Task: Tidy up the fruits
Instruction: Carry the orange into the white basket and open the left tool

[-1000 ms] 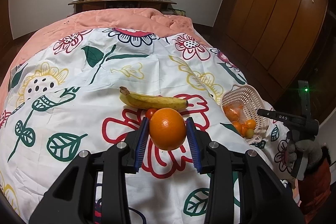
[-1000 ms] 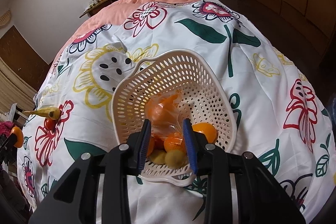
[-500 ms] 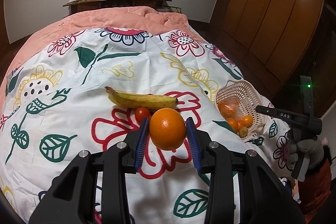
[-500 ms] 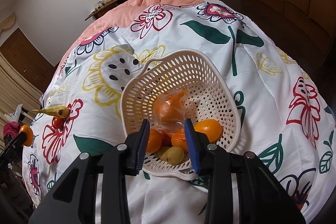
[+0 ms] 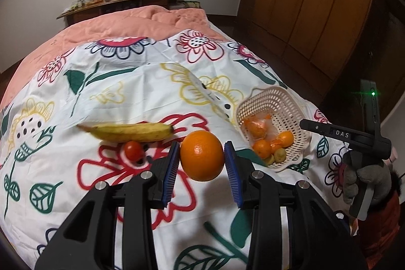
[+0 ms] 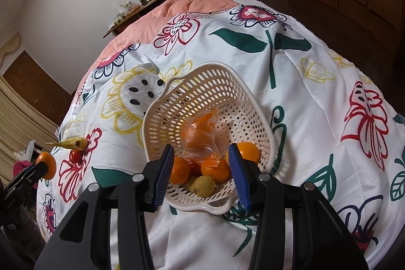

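Orange (image 5: 202, 155) pinched in your left gripper (image 5: 201, 170), swinging right, basket (image 5: 301, 115) nearer.
Right gripper (image 6: 201, 173) hangs spread, empty, over it.

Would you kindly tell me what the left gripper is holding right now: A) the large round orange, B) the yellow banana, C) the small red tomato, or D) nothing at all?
A: the left gripper is closed on the large round orange, lifted above the floral sheet, while the yellow banana and small red tomato lie on the sheet.
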The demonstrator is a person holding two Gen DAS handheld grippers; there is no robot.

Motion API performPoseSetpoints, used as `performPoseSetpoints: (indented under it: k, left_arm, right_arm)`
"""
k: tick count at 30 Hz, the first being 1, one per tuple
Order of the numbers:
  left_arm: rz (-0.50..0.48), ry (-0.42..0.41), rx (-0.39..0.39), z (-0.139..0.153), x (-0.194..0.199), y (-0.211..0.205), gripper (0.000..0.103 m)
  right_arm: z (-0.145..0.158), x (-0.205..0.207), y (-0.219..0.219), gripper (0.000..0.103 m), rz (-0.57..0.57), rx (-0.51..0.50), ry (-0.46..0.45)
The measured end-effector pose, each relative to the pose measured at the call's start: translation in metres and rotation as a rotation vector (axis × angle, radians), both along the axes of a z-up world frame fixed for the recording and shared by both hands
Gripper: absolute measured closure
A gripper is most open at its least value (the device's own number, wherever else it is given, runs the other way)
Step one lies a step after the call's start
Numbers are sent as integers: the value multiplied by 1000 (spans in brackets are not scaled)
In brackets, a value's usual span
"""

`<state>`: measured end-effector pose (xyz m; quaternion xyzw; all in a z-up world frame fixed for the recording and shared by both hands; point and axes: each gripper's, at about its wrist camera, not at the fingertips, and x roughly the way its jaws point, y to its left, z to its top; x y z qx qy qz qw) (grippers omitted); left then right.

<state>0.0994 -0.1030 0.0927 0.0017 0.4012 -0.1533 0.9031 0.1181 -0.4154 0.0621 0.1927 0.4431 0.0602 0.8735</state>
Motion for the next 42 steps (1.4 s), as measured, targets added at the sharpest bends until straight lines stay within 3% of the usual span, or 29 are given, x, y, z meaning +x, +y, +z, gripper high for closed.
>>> performPoseSetpoints:
  k: [11, 30, 34, 36, 38, 42]
  left_arm:
    - [-109, 29, -5, 0, 27, -51, 66]
    - [-189, 124, -14, -31, 67, -105, 66]
    - [-208, 112, -28, -31, 71, -112, 66]
    - [-217, 99, -50, -28, 71, -114, 61]
    - [-207, 78, -61, -25, 70, -111, 49]
    - [-168, 85, -75, -24, 74, -99, 49]
  right_arm:
    - [-1, -3, -8, 58, -4, 26, -14]
    - [-6, -5, -16, 58, -14, 46, -14]
    - [-7, -5, -15, 58, -11, 48, -11]
    - [-7, -5, -15, 58, -10, 49, -11]
    - [-7, -6, -14, 58, -8, 50, -13]
    - [-6, -6, -13, 58, -7, 50, -15]
